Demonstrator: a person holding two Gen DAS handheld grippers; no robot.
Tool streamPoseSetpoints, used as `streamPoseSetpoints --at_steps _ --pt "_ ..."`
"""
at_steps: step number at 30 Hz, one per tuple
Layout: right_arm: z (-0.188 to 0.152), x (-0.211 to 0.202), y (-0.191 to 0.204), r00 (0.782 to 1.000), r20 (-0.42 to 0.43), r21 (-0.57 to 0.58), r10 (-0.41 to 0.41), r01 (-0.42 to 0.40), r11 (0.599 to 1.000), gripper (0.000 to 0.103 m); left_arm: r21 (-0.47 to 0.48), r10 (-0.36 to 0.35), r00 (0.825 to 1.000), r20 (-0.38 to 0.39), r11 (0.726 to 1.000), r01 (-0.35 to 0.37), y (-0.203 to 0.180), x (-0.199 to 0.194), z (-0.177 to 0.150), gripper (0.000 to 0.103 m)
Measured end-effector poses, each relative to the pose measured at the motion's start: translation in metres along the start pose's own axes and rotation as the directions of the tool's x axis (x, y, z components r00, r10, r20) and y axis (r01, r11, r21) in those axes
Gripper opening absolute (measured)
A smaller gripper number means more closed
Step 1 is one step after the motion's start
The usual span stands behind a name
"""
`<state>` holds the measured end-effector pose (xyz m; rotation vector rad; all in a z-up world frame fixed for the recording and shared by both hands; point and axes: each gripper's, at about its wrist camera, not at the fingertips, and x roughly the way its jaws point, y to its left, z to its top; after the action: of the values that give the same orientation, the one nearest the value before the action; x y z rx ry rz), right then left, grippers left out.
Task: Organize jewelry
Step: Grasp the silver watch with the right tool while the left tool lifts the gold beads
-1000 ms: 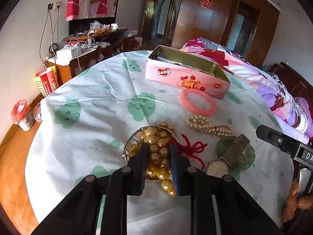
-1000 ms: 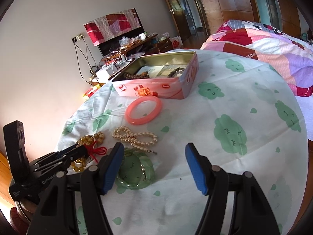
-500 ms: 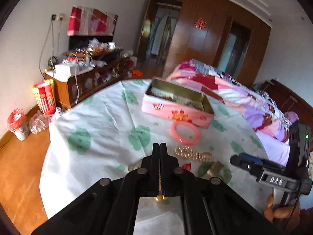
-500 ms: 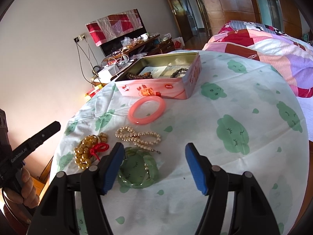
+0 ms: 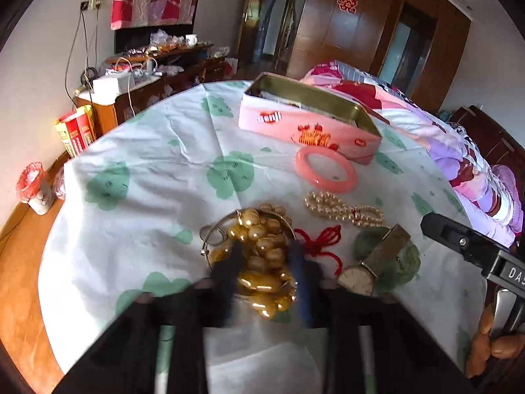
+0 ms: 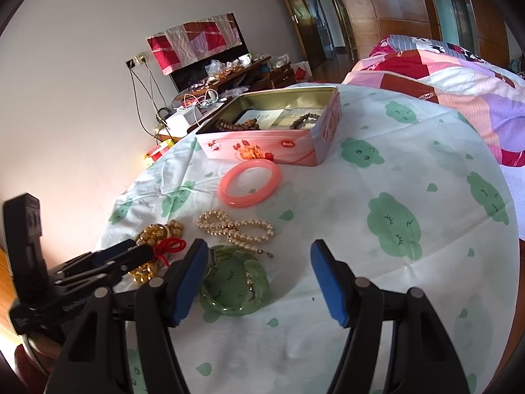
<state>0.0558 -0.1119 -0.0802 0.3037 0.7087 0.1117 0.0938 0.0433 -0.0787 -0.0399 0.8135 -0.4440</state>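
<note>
A heap of gold beads [image 5: 262, 256] with a red knotted cord [image 5: 318, 243] lies on the cloth-covered table. My left gripper [image 5: 264, 262] is blurred; its jaws are opening, one finger on each side of the beads, with no clear squeeze. To the right lie a pearl bracelet [image 5: 341, 210], a pink bangle [image 5: 326, 170], a wristwatch [image 5: 361, 275] and a green bangle [image 6: 236, 282]. My right gripper [image 6: 259, 275] hovers open and empty, its left finger over the green bangle. The pink tin [image 6: 272, 144] stands open behind, with dark bead strings inside.
The round table's cloth [image 6: 426, 170] has green cloud prints. A bed with a patchwork quilt [image 6: 459, 75] lies to the right. A cluttered wooden sideboard [image 5: 157, 65] stands against the wall, with a small bin [image 5: 32, 184] on the floor at left.
Half a second ago my left gripper was shut and drawn back above the table. Now it is down at the gold beads again with its jaws apart. The right gripper has not moved.
</note>
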Motion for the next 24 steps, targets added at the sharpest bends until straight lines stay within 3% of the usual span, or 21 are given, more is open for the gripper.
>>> streamPoseSetpoints --at_steps 2,9,15,24 --pt "0.0 0.0 -0.001 1.0 0.0 -0.002 0.003 -0.003 1.0 0.068 -0.002 -0.014 1.0 0.012 1.0 0.014 0.002 -0.003 0.001 0.01" --pt "0.001 0.0 -0.001 1.0 -0.005 0.001 0.02 -0.02 1.0 0.068 -0.027 -0.055 0.991 0.125 0.998 0.059 0.01 -0.033 0.014 0.01" --pt "-0.001 0.002 0.009 0.999 -0.013 -0.033 0.036 -0.037 0.999 0.068 -0.052 -0.138 0.971 0.194 0.987 0.151 0.016 -0.054 0.023 0.01" --pt "-0.008 0.015 0.029 0.995 -0.079 -0.095 0.059 -0.067 0.993 0.068 -0.049 -0.161 0.956 0.247 0.983 0.179 0.019 -0.071 0.033 0.01"
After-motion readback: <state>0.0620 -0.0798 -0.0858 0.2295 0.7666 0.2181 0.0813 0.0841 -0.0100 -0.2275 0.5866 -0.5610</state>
